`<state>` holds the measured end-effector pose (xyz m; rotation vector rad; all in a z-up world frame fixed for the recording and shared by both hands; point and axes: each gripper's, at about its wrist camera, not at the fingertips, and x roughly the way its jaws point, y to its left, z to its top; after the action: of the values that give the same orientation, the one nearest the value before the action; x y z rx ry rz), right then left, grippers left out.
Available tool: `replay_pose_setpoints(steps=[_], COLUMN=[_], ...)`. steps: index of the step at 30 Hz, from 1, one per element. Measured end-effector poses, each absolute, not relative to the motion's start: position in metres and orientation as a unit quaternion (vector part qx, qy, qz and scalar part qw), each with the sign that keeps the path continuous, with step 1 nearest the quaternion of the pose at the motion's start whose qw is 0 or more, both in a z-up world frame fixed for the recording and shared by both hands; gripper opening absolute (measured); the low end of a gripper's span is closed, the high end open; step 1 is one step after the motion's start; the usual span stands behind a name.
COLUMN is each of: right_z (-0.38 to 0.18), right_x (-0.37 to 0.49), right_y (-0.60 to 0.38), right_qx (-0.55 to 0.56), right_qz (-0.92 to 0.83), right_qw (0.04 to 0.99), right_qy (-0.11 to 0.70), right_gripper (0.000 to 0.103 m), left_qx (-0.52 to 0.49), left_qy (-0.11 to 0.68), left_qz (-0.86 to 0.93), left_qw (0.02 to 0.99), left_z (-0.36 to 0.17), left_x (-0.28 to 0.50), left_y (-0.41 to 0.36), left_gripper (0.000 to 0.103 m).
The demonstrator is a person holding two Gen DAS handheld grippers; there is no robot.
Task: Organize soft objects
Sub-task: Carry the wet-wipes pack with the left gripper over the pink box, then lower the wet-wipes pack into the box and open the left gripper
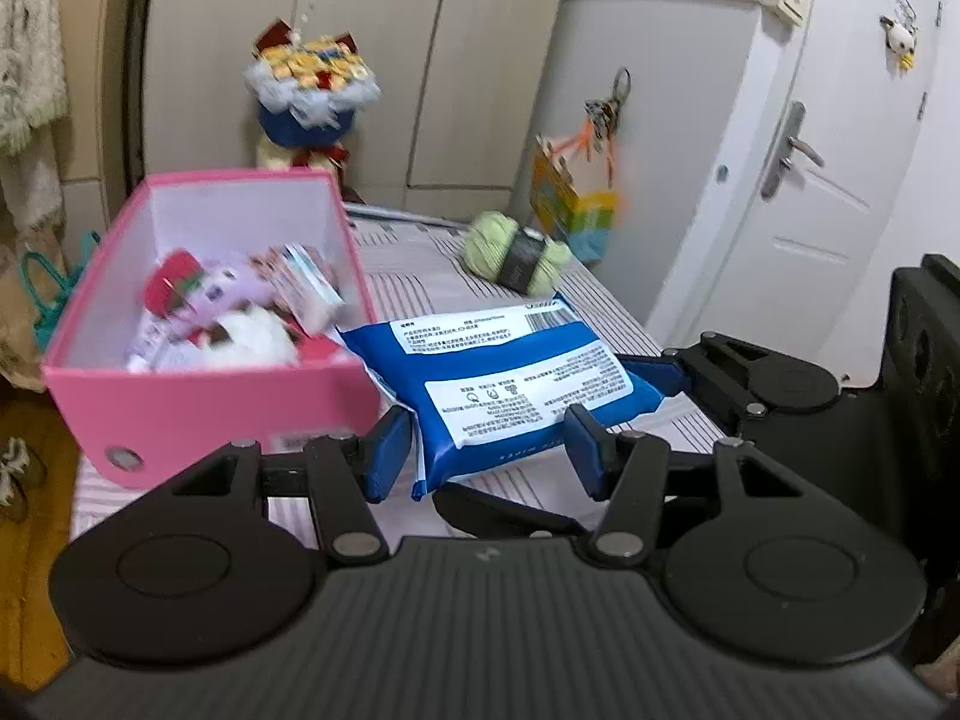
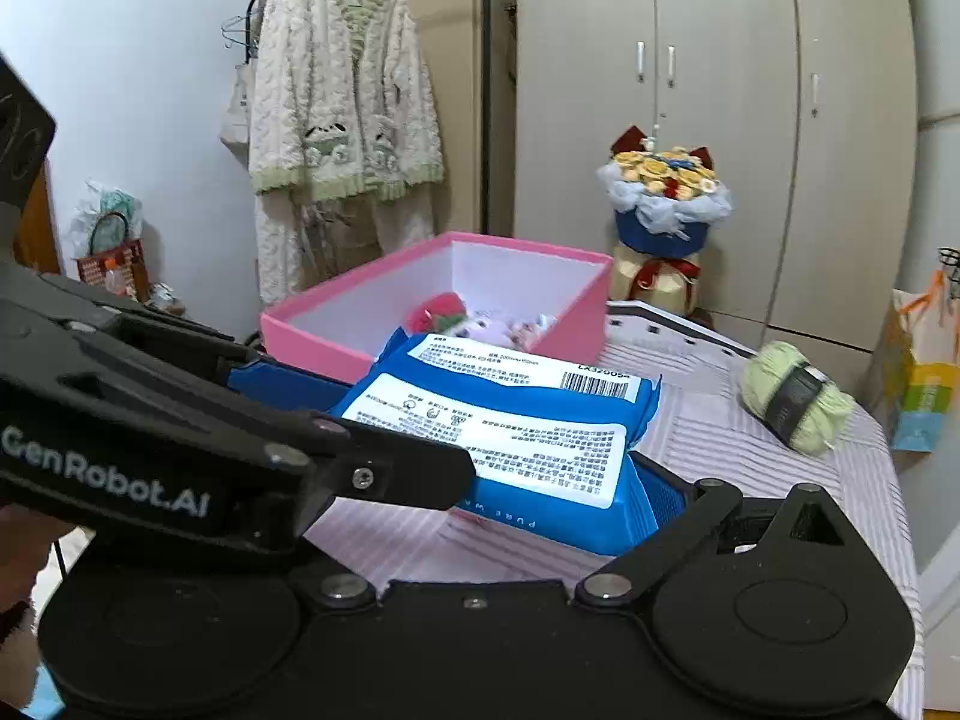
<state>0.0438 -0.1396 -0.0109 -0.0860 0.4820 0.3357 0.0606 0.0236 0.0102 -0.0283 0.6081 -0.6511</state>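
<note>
Both grippers carry the blue pack (image 1: 510, 384) toward the pink box (image 1: 198, 324), which fills the left of the left wrist view. The left gripper (image 1: 489, 450) has its blue pads (image 1: 387, 450) clamped on the pack's near end. The right gripper (image 2: 456, 420) grasps the same pack from its sides; one of its fingers is hidden behind the left gripper's body in the right wrist view. The pack appears lifted off the striped cloth (image 2: 720, 420), its far corner just at the box's near wall.

Next, judging by this, the pack must clear that rim, then go down onto the soft toys (image 1: 228, 312) inside. The box's right half looks free. The yarn (image 1: 516, 252) lies well apart at upper centre, near the table's far edge.
</note>
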Motion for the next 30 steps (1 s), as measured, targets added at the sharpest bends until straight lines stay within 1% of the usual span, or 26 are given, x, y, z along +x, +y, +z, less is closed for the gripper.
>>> replay_pose_setpoints(steps=[10,12,14,20,27,30], right_z=[0.006,0.007,0.006,0.002,-0.008,-0.013], right_x=[0.098,0.112,0.124,0.169,0.211,0.224], right_y=[-0.12,-0.117,-0.113,-0.105,-0.097,-0.095], right_qx=[-0.03,-0.025,-0.035,-0.028,-0.046,-0.056], right_qz=[0.204,0.214,0.223,0.247,0.282,0.298], right_qw=[0.953,0.953,0.953,0.944,0.927,0.918], right_qy=[0.22,0.211,0.201,0.219,0.245,0.256], right_gripper=[0.101,0.099,0.091,0.085,0.085,0.081], left_qx=[-0.027,-0.035,-0.039,-0.069,-0.095,-0.101], left_qy=[0.261,0.258,0.255,0.27,0.3,0.311], left_qz=[-0.283,-0.276,-0.257,-0.233,-0.213,-0.205], left_qw=[0.923,0.925,0.931,0.932,0.925,0.922], left_z=[0.03,0.03,0.029,0.018,0.002,-0.005], left_x=[0.101,0.111,0.124,0.165,0.204,0.214], left_y=[0.053,0.06,0.066,0.081,0.094,0.099], left_gripper=[0.054,0.055,0.055,0.055,0.056,0.056])
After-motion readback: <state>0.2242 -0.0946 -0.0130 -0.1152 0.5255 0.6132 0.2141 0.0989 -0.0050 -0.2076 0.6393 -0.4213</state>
